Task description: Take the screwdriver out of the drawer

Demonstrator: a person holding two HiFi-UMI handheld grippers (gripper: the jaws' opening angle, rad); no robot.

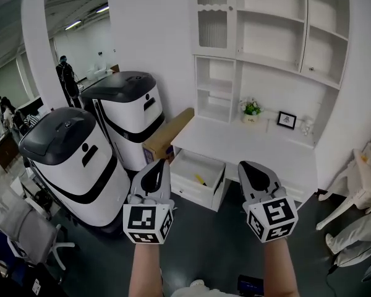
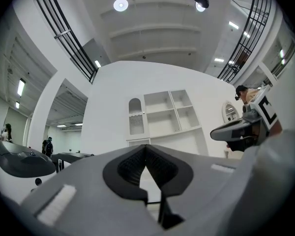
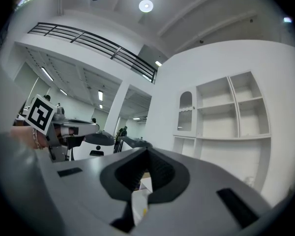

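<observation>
Readable text: none in any view.
Left gripper cube (image 1: 148,224): black-and-white square marker patterns, no letters or digits.
Right gripper cube (image 1: 272,218): same kind of marker patterns.
White machine (image 1: 80,166): black dot-and-bar symbol on front, no wording.
Framed picture (image 1: 287,120) on worktop: possibly printed, too small to read.
</observation>
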